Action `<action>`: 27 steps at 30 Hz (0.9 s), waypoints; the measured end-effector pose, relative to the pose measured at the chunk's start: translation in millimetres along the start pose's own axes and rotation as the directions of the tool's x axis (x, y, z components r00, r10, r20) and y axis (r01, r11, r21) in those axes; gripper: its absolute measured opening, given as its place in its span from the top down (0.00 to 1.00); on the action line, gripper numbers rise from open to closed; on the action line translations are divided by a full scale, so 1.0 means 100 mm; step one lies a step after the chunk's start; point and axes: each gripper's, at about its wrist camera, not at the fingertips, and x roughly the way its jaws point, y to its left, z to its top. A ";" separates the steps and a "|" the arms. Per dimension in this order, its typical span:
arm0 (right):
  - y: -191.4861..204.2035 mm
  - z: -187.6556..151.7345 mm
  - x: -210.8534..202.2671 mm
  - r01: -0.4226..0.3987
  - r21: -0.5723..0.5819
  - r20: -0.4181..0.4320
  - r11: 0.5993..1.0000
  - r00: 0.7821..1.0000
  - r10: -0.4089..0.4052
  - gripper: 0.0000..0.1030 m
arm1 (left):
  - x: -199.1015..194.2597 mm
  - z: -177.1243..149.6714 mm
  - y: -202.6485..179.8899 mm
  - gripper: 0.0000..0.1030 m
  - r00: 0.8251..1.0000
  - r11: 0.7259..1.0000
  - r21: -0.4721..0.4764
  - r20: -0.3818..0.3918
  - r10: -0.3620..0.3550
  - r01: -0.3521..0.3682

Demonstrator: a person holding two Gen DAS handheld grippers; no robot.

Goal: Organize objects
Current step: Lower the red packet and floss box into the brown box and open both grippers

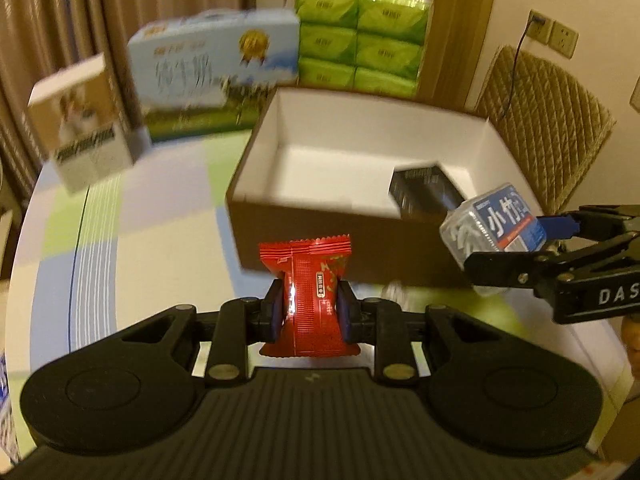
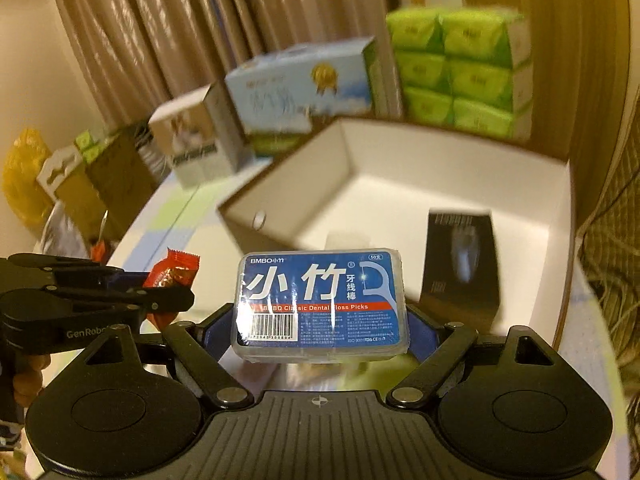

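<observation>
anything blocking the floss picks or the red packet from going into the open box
Nothing visible blocks either. The floss picks box in the right gripper and the red packet in the left gripper face the open cardboard box. Only its near wall lies ahead. A black box fills one corner.

Colours and patterns. Centre of the left wrist view: red snack packet [image 1: 310, 300] with fine ribbing and gold print, between blue pads [image 1: 275, 312] of the black left gripper [image 1: 309, 312]. Centre of the right wrist view: clear floss-pick case [image 2: 322, 304] with blue label, white characters, a red band and a black-and-white barcode. Behind it, an open box [image 2: 556, 208], brown outside and white inside, holds a black carton [image 2: 462, 264]. Upper centre: pale blue milk carton [image 1: 216, 72] with a gold medal and a green meadow; upper right: lime-green tissue packs [image 1: 360, 36]. Tablecloth [image 1: 160, 208]: white, lilac and green checks. Curtain [image 1: 60, 12]: beige-brown.
</observation>
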 end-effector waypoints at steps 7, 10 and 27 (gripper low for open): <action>-0.16 0.38 0.20 0.034 0.011 0.052 0.999 0.998 -0.034 0.19 | 0.26 0.52 -0.01 0.78 0.999 1.000 0.025 0.038 -0.011 0.010; -0.25 0.48 0.34 0.047 0.018 0.048 0.999 0.998 -0.048 0.19 | 0.42 0.68 0.00 0.78 0.999 0.999 0.030 0.031 -0.012 0.011; -0.62 0.63 1.02 0.091 0.074 -0.060 0.993 0.994 -0.087 0.19 | 1.42 0.98 0.08 0.78 0.986 0.999 0.049 -0.164 0.010 -0.002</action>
